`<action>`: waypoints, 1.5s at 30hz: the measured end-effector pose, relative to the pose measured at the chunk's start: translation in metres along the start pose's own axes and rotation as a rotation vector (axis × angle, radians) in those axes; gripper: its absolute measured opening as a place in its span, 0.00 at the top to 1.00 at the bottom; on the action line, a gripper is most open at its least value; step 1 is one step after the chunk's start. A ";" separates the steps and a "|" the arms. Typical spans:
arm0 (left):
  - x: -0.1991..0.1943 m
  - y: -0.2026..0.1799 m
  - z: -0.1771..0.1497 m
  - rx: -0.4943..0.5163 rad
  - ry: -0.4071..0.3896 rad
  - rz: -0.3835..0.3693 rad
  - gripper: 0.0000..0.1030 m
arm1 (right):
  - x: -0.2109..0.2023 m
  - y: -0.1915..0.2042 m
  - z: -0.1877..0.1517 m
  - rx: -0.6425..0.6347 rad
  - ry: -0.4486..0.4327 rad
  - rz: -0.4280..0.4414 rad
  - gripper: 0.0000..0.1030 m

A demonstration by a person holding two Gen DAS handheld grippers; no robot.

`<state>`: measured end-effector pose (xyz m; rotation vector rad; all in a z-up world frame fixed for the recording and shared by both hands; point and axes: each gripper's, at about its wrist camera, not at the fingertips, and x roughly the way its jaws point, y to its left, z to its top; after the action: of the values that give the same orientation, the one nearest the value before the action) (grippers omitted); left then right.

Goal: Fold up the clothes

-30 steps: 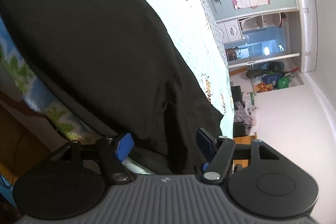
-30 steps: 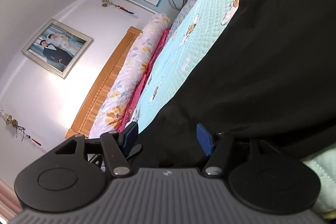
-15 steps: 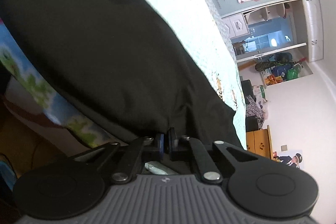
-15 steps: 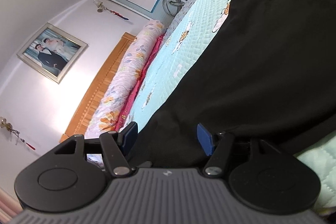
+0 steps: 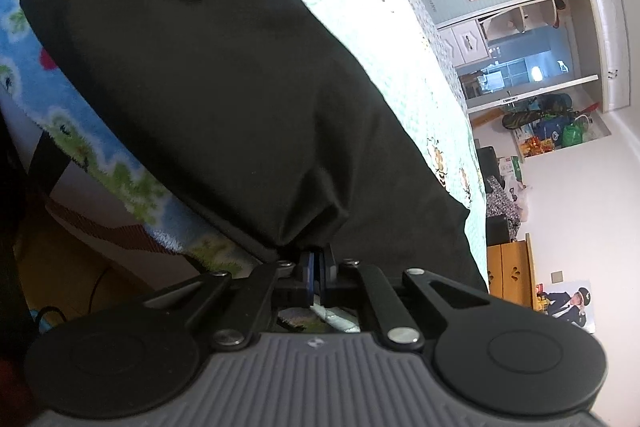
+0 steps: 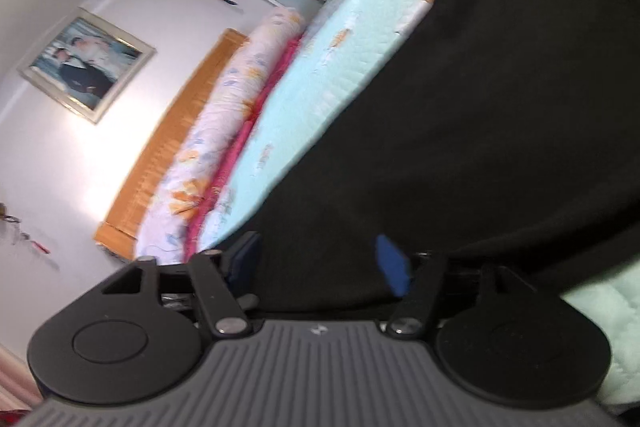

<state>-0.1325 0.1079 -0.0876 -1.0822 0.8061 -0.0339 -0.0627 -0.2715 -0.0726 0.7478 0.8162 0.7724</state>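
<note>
Left gripper [image 5: 316, 273]: fingers pressed together on a bunched pucker of the black garment [image 5: 224, 99] at its near edge, cloth gathered into a small peak right at the blue pads, so a pinch hold on the hem. Right gripper [image 6: 320, 267]: fingers spread wide, black cloth lying between and under them, near edge of the garment [image 6: 460, 147] at the fingers, not gripped as far as the view shows; the right view is motion-blurred. Step in hand, by my reading: taking hold of the near edge at two spots, left side gripped, right side lined up but not closed. Next move likely calls for the right fingers to close on the edge, then both to lift and carry it over the rest; the two grips need to be level or the fold goes skewed. The garment lies spread on the mint quilted bedspread [image 5: 400, 39], near edge at or just over the bed's side above a blue patterned blanket [image 5: 72, 131]. Long axis seems to run along the bed's length, in the left view from the fingers toward the far upper left; in the right view up and to the right. Which end is which, and what kind of garment, cannot tell. Far: rolled floral bedding [image 6: 224, 131] against the wooden headboard [image 6: 172, 131].
</note>
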 end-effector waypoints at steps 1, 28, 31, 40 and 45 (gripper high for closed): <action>-0.003 -0.001 0.000 0.012 -0.008 -0.004 0.98 | 0.000 0.000 0.000 -0.004 0.005 -0.006 0.57; -0.120 0.020 0.029 0.047 -0.589 0.274 0.50 | 0.044 0.012 0.010 -0.061 0.050 -0.037 0.62; -0.130 0.041 0.037 -0.034 -0.591 0.285 0.48 | 0.042 0.010 0.011 -0.051 0.052 -0.039 0.62; -0.130 0.063 0.027 -0.171 -0.560 0.160 0.42 | 0.049 0.017 0.012 -0.049 0.048 -0.047 0.62; -0.119 0.060 0.026 -0.168 -0.516 0.080 0.45 | 0.052 0.020 0.011 -0.048 0.044 -0.050 0.61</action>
<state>-0.2232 0.2053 -0.0624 -1.1477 0.3878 0.3727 -0.0354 -0.2220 -0.0684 0.6673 0.8499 0.7635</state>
